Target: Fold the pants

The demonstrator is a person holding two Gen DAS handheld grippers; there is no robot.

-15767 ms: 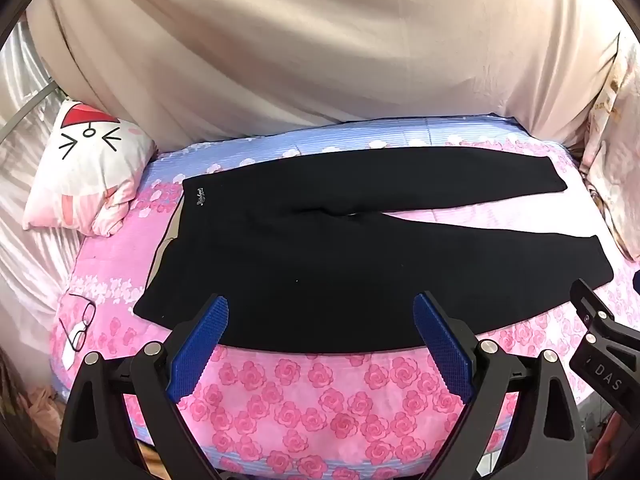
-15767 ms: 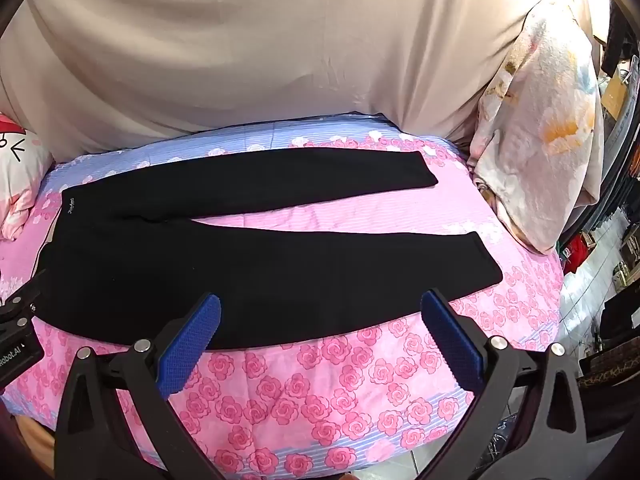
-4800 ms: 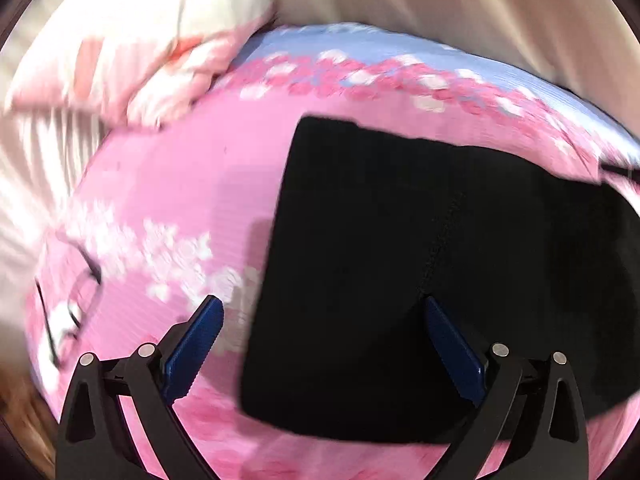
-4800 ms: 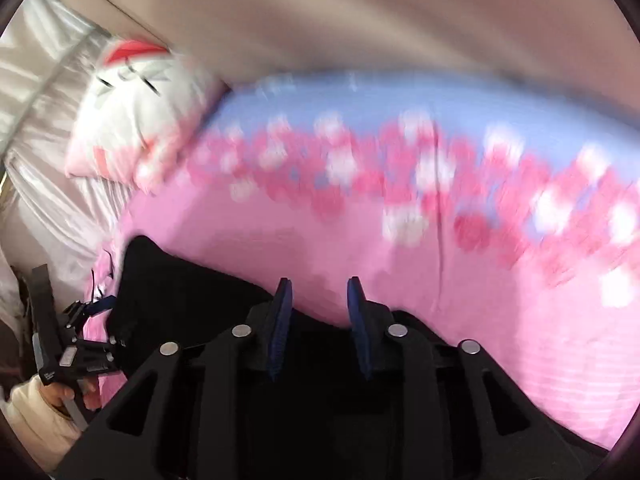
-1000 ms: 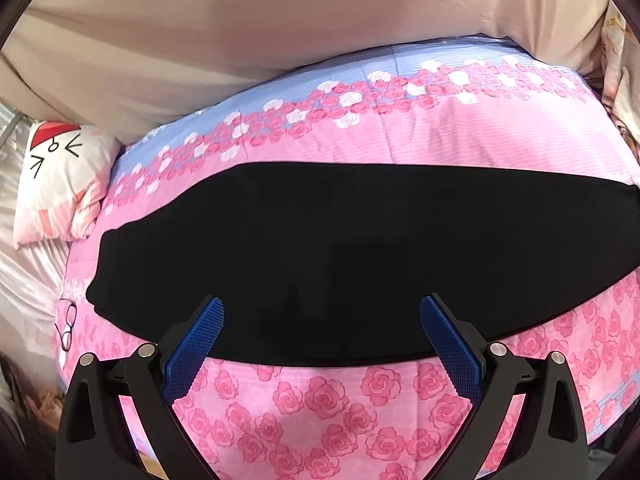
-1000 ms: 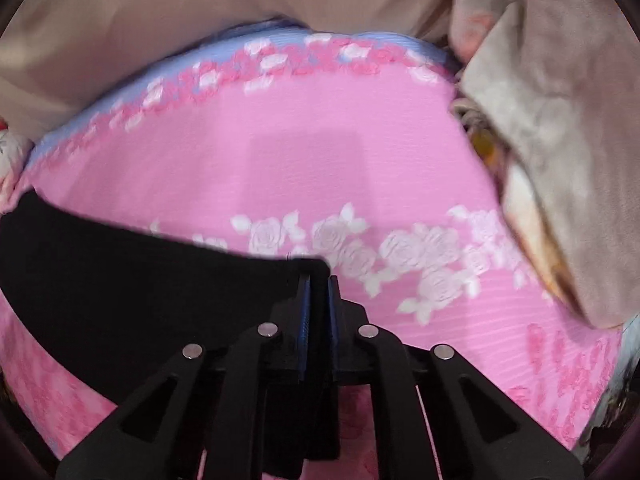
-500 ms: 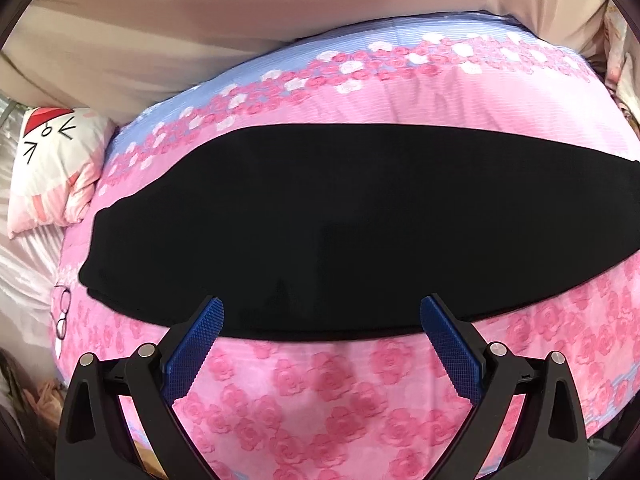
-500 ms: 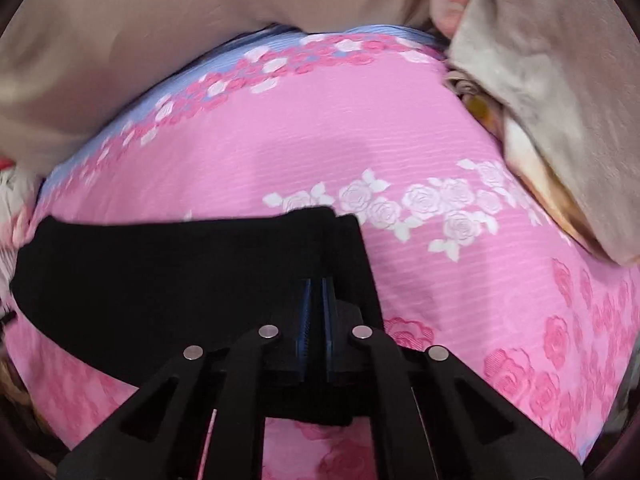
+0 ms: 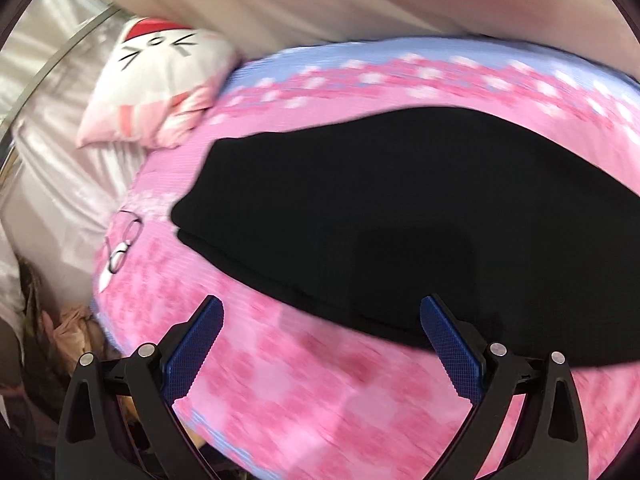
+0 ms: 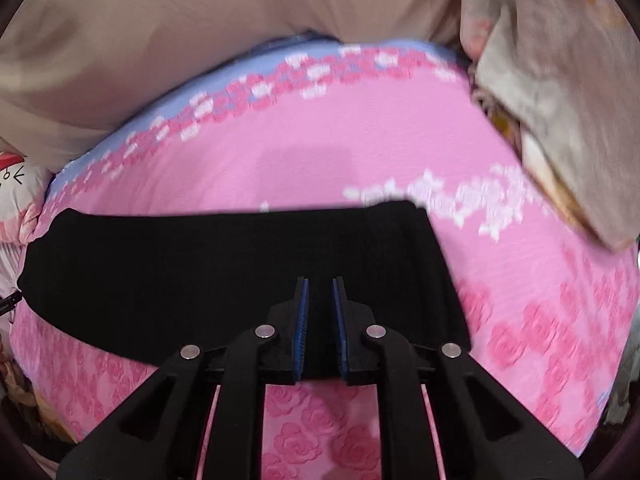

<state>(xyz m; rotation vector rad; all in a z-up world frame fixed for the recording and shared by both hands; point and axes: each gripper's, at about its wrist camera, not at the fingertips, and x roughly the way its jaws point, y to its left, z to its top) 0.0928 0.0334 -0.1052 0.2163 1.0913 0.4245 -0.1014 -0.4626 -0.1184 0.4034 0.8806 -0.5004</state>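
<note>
The black pants (image 9: 400, 216) are seen lying flat on the pink rose-print bed (image 9: 320, 400), stretched lengthwise as one long band, so that the legs appear already laid one over the other; a doubled edge can be made out at the waist end nearest the cat-face pillow (image 9: 160, 76). The first lengthwise fold is therefore judged done, while the crosswise folds that would shorten the band are judged not yet made. The left tongs (image 9: 322, 354) are held spread wide above the near edge of the fabric, with nothing between them. The right tongs (image 10: 319, 324) are seen over the cuff end of the pants (image 10: 240, 272), near a crumpled beige blanket (image 10: 560, 100); their jaws are opening, a narrow gap is shown between the blue pads, and black cloth is seen in that gap, though no pinch on it can be confirmed. A pair of glasses (image 9: 122, 244) is left on the bed beside the waist end.
</note>
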